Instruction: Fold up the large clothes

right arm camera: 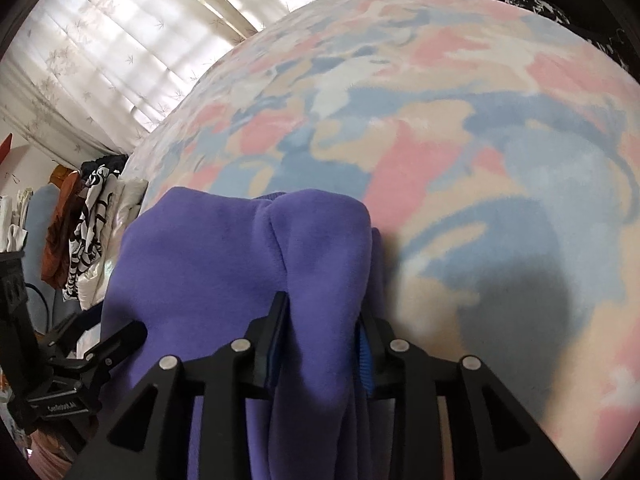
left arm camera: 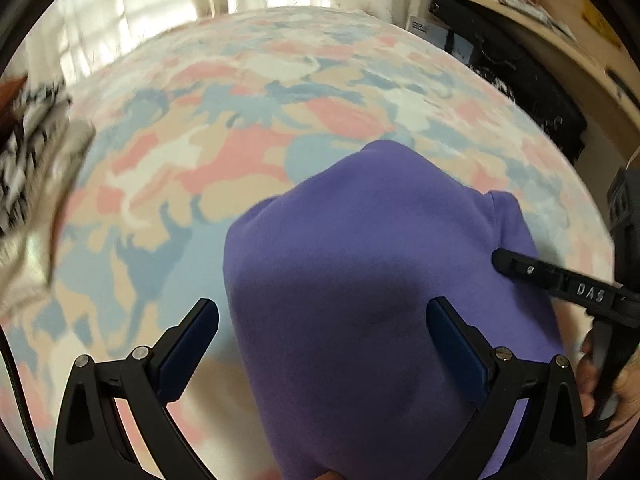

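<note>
While the right gripper point(right arm camera: 322, 316) clamps a bunched fold of the soft purple fleece garment point(left arm camera: 360, 280) over the pastel patchwork blanket point(left arm camera: 240, 120), the left gripper point(left arm camera: 322, 312) straddles the cloth, jaws apart. Folding seems midway; next, the left should probably pinch an edge so both can lay the fold flat.

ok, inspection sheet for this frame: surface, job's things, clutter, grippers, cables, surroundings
Surface: bed blanket, pink, blue and beige pattern.
Job's things: purple garment bunched on the blanket, near side lifted.
Clutter: clothes pile at the bed's edge, black-and-white and rust pieces.
Grippers: left gripper open, garment between its fingers, no pinch; right gripper shut on a thick fold of the garment.
Cables: thin dark cord at the left wrist view's edge.
Surroundings: curtains, wooden shelf.
</note>
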The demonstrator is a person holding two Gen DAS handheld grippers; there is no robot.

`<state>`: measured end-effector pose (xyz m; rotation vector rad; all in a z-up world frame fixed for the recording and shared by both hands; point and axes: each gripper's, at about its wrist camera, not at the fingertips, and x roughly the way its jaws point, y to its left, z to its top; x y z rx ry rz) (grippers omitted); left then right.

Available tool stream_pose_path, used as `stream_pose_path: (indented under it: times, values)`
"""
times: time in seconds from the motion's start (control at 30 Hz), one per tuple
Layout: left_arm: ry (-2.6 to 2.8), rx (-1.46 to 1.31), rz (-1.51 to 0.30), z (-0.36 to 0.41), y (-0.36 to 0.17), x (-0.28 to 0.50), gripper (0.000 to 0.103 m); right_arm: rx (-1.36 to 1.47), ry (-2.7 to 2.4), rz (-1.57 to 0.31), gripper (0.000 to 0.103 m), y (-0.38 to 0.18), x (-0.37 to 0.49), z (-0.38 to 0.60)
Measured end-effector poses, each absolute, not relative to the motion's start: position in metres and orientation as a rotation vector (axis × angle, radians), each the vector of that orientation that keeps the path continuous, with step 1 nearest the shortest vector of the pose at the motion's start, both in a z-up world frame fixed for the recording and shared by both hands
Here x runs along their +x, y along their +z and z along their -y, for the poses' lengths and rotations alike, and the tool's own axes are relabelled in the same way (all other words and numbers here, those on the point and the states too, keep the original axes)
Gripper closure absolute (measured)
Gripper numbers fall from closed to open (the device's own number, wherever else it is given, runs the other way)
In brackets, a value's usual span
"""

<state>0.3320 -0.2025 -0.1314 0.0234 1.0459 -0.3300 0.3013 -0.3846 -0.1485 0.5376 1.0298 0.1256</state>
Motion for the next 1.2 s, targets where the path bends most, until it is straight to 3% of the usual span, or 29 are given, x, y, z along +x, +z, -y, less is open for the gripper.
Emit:
stream_pose_path:
  times: [0.2, 0.37, 0.43, 0.5, 0.73, 1.2]
  values:
    - [-0.361, -0.173, -1.193, 0.178, -0.139, 0.342, 0.0, 0.515, 0.112, -1.043, 0.064, -0.133, 0.294, 0.379]
    - [-0.335, -0.195, -1.173, 0.164, -0.124, 0.321, 0.001, 0.502, 0.12, -1.068, 0.055, -0.109, 0.274, 0.372]
    - [-0.37, -0.214, -1.158, 0.158, -0.115, 0.306, 0.001, 0.481, 0.138, -1.069, 0.04, -0.096, 0.263, 0.369]
    - [-0.383, -0.212, -1.148, 0.152, -0.106, 0.291, 0.001, 0.457, 0.154, -1.062, 0.033, -0.082, 0.25, 0.365]
    - [-0.472, -0.303, -1.166, 0.123, -0.104, 0.246, 0.001, 0.487, 0.219, -1.071, 0.025, -0.062, 0.219, 0.368]
    - [-0.657, -0.469, -1.269, 0.145, -0.171, 0.237, 0.0, 0.518, 0.257, -1.214, 0.025, -0.131, 0.219, 0.372]
